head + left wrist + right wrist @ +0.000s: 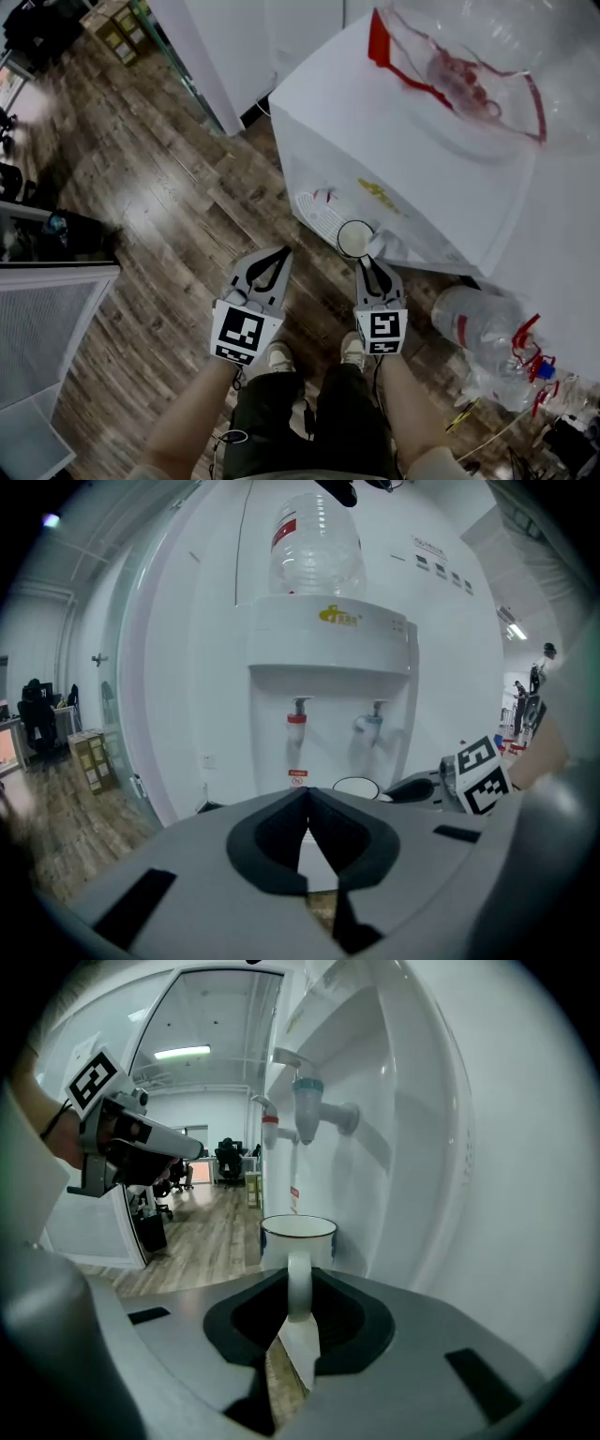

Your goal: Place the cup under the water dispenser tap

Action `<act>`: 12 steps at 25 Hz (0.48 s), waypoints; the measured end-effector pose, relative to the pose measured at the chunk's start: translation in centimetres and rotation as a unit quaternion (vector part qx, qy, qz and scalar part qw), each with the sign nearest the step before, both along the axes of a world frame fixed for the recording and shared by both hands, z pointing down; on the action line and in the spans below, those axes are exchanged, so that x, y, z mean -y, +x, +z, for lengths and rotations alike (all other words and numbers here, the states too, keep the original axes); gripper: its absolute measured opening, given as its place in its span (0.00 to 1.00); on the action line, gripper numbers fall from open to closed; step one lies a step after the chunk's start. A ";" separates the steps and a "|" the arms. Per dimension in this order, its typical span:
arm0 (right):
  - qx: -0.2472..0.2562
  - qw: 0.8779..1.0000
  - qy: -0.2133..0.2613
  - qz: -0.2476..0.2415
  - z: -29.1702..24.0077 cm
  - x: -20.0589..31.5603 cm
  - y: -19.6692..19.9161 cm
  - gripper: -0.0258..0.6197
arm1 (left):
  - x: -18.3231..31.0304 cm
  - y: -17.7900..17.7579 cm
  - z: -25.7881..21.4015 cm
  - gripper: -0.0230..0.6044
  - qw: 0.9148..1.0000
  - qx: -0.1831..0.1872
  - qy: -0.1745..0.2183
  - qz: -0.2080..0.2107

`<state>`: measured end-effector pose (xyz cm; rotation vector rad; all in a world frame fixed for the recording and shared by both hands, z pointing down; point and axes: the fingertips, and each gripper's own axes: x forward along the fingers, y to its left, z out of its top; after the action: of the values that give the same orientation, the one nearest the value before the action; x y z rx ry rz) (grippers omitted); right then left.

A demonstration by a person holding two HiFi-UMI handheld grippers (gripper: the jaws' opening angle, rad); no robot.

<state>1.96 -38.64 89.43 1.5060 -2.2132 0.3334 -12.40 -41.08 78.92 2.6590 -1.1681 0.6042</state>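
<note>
Right gripper (370,262): pinching the cup's handle (298,1283) between its pads, pointed down at a slant.
Cup (298,1234): upright and empty, at the front of the water dispenser (328,644), lower than the blue tap (314,1110) and not yet under it by my reading.
Left gripper (307,799): jaws pressed together with nothing between them, level with the right one and well to its left.
Risk 1: the hold is on the thin handle only, so a bump or a quick turn could swing the cup round in the pads and tip it.
Risk 2: the rim could knock a nozzle if the cup goes in too high. The red tap (270,1131) hangs just beside the blue one.
Risk 3: the base could catch the front lip of the drip tray (317,214) if it goes in too low.
Edges: the dispenser's inner wall curves close along the cup's right side, so there is little room there.
Open room: the wood floor (178,216) to the left and behind is free, and the 2 grippers stand apart.
Clutter: a spare water bottle (480,328) lies on the floor to the right, behind the right gripper. Backing out that way is tighter.
</note>
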 end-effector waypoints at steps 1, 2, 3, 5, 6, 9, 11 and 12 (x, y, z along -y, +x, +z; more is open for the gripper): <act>0.000 1.000 0.002 0.003 0.2 0.0 0.0 0.15 | 0.0 0.1 0.2 0.04 1.000 0.000 -0.001 0.001; -0.001 1.000 0.005 0.006 0.4 0.0 0.1 0.15 | -0.1 0.2 0.4 0.04 1.000 -0.001 -0.003 0.003; -0.003 1.000 0.008 0.009 0.5 -0.1 0.2 0.15 | -0.1 0.3 0.6 0.04 1.000 -0.002 -0.005 0.005; -0.005 1.000 0.011 0.013 0.8 -0.1 0.3 0.15 | -0.4 0.4 1.1 0.04 1.000 -0.002 -0.009 0.009; -0.005 1.000 0.013 0.015 0.8 -0.1 0.3 0.15 | -0.5 0.5 1.4 0.04 1.000 -0.001 -0.011 0.012; -0.008 1.000 0.018 0.021 1.0 0.1 0.2 0.15 | -1.0 0.5 2.1 0.04 1.000 0.002 -0.017 0.016; -0.010 0.999 0.019 0.026 1.1 0.1 0.2 0.15 | -1.3 0.6 2.4 0.04 1.000 0.003 -0.021 0.017; -0.009 0.999 0.020 0.029 1.2 0.1 0.2 0.15 | -1.4 0.6 2.6 0.04 1.000 0.003 -0.024 0.018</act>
<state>2.17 -38.75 90.61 1.5902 -2.1774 0.2934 -11.80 -39.67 81.49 2.6454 -1.0962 0.6394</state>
